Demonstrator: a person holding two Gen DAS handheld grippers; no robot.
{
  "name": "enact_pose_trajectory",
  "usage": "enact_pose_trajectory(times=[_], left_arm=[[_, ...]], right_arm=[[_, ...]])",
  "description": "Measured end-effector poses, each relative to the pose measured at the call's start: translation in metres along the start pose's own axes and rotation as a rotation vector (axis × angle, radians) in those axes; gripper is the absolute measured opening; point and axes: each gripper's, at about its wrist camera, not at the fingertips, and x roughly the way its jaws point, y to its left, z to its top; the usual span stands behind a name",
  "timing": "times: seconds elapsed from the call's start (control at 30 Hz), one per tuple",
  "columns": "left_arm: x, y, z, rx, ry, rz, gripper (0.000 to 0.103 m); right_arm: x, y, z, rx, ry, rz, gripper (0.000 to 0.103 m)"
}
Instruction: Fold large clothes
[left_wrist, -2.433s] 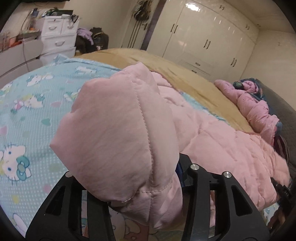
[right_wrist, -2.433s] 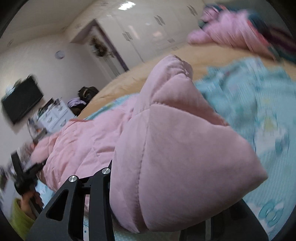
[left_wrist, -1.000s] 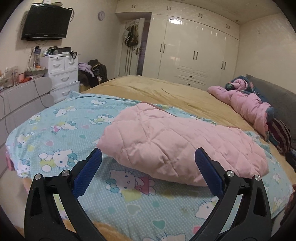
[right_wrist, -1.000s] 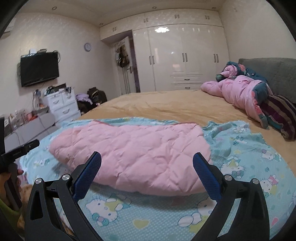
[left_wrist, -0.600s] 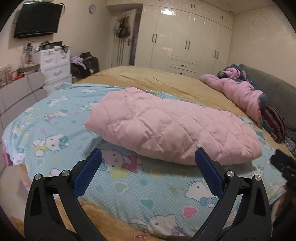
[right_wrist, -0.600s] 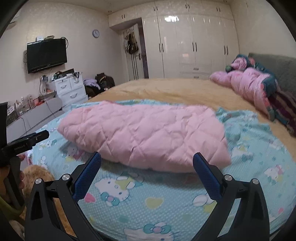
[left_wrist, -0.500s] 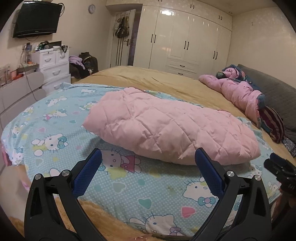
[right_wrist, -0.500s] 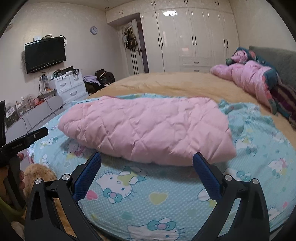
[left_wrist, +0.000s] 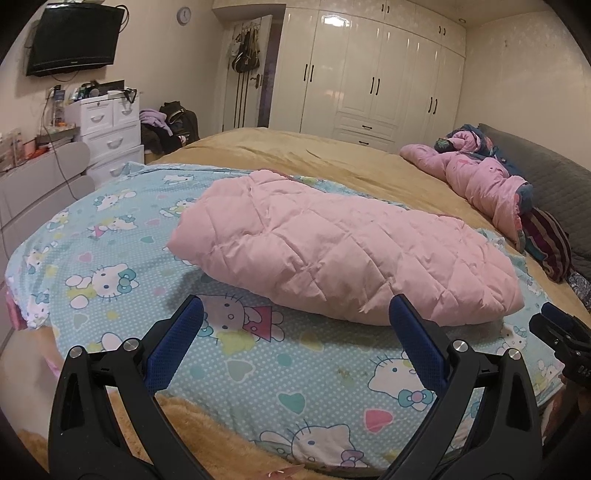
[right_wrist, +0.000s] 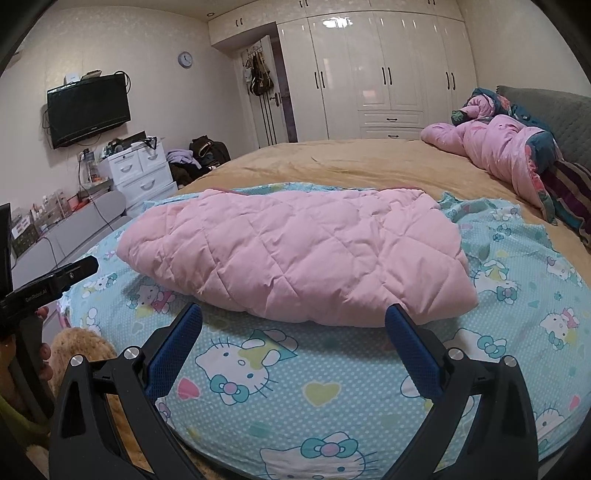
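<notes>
Left wrist view: we see our left tool (left_wrist: 293, 321) spread wide and empty, just short of the folded pink quilted coat (left_wrist: 343, 254) at frame centre on the cartoon-print sheet (left_wrist: 110, 280).

Right wrist view: our right tool (right_wrist: 291, 321) likewise gapes, released; the coat (right_wrist: 295, 254) seems untouched.

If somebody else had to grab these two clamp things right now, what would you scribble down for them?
Left tool: open, holding nothing, short of the coat.
Right tool: open, holding nothing, also short of it.
Pink quilted coat: lies folded into a long bundle on the cartoon-cat sheet, touched by neither tool.
Done: one fold, by the look of it.
Left: probably fold the bundle across into a shorter one. Another pink garment waits by the headboard.
</notes>
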Motion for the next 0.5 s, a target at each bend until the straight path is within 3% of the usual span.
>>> enact_pose_trajectory(times=[0.5], left_arm=[[-0.0015, -0.0028, -0.0013, 0.023, 0.0, 0.0, 0.094]], right_arm=[[-0.0027, 0.0021, 0.0021, -0.002, -0.011, 0.012, 0.099]])
